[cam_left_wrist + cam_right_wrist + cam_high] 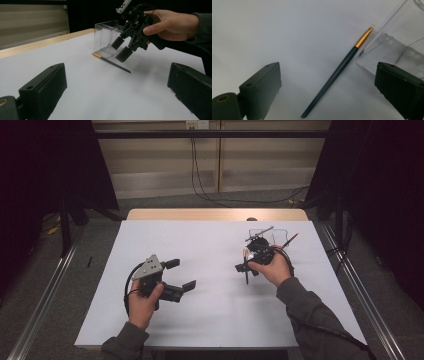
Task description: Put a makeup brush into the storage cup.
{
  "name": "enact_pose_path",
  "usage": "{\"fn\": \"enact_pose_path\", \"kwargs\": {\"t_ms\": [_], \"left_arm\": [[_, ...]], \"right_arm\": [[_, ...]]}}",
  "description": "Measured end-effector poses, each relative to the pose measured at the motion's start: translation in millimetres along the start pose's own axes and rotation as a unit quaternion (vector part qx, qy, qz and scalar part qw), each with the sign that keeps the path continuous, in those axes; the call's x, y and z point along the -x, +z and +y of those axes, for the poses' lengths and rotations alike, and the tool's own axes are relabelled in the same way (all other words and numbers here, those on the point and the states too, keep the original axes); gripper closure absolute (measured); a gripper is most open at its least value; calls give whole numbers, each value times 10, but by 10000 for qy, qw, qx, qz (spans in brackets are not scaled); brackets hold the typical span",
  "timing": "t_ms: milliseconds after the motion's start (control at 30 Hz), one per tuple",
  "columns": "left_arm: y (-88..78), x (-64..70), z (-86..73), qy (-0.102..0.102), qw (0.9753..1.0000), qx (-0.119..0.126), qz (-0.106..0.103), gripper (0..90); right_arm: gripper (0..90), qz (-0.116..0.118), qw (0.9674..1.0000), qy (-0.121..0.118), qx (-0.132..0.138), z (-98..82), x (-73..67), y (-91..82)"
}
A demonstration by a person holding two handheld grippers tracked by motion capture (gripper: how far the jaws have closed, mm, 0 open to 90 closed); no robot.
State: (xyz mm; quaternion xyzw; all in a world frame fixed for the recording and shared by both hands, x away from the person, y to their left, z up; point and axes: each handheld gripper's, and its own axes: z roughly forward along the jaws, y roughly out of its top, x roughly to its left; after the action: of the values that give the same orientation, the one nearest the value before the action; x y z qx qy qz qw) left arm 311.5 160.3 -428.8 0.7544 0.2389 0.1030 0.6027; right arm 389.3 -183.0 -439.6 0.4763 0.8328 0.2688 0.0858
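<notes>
Left gripper (180, 273) jaws apart over the white table (210, 250), left side. Right gripper (245, 262) held above a dark brush (246, 272), just beside a clear plastic container (270, 234) with a second brush (290, 240).

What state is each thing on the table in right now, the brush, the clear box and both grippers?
Brush: lying flat on the table, gold end beside the clear box, not held.
Clear box: upright, open at the top, nothing visible inside.
Right gripper: fingers open, above the brush, not gripping it.
Left gripper: fingers open, holding nothing, away from the brush.
</notes>
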Motion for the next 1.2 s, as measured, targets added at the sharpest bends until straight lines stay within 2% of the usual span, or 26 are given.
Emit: {"fn": "enact_pose_path", "kwargs": {"t_ms": [33, 133, 167, 267, 300, 333, 400, 467, 533, 567, 600, 667, 800, 833, 933, 1100, 1133, 1200], "left_arm": [[-1, -10, -3, 11, 10000, 4, -33, 21], [-5, -13, 0, -16, 10000, 51, -37, 21], [-12, -12, 6, -5, 10000, 0, 8, 21], [-1, -8, 4, 6, 10000, 57, -48, 21], [-1, 3, 5, -7, 10000, 49, -3, 21], [-2, -9, 6, 3, 10000, 71, -55, 21], [-5, -7, 13, 2, 10000, 31, -10, 21], [-1, -4, 12, -3, 10000, 54, 4, 21], [9, -5, 11, -21, 9999, 77, -61, 21], [6, -17, 9, 39, 10000, 35, -81, 21], [8, -8, 6, -14, 10000, 31, -15, 20], [9, -14, 4, 4, 10000, 22, -13, 20], [-4, -20, 4, 12, 10000, 19, -22, 20], [-7, -17, 5, 3, 10000, 29, 29, 20], [-20, -27, 0, 25, 10000, 11, -22, 21], [-31, -15, -19, 0, 10000, -11, 47, 21], [-30, -15, -15, -22, 10000, 34, -21, 20], [-35, -10, -14, 11, 10000, -2, 8, 20]], "right_arm": [[66, 28, 10000, -58, -47, 4, 5, -1], [71, 39, 10000, -22, -52, 10, -10, 23], [71, 39, 10000, -22, -52, 10, -10, 23], [96, -78, 9999, 50, -140, 11, -33, 49], [96, -78, 9999, 50, -140, 11, -33, 49], [115, -118, 9998, 14, -178, 18, -24, 54], [128, -60, 9996, 154, -237, 25, -18, 62], [138, -43, 9995, 182, -269, 29, -13, 74], [140, -27, 9992, 210, -333, 33, -15, 79], [140, -27, 9992, 210, -333, 33, -15, 79], [140, -35, 9990, 229, -374, 35, -15, 80], [140, -20, 9988, 284, -409, 50, -23, 83], [137, -76, 9986, 245, -472, 70, -30, 103], [131, -85, 9983, 269, -504, 75, -39, 115], [130, -180, 9970, 246, -713, 82, -72, 157], [130, -215, 9967, 164, -770, 94, -73, 189], [131, -200, 9962, 219, -820, 106, -85, 187], [132, -218, 9960, 305, -817, 109, -99, 188]]}}
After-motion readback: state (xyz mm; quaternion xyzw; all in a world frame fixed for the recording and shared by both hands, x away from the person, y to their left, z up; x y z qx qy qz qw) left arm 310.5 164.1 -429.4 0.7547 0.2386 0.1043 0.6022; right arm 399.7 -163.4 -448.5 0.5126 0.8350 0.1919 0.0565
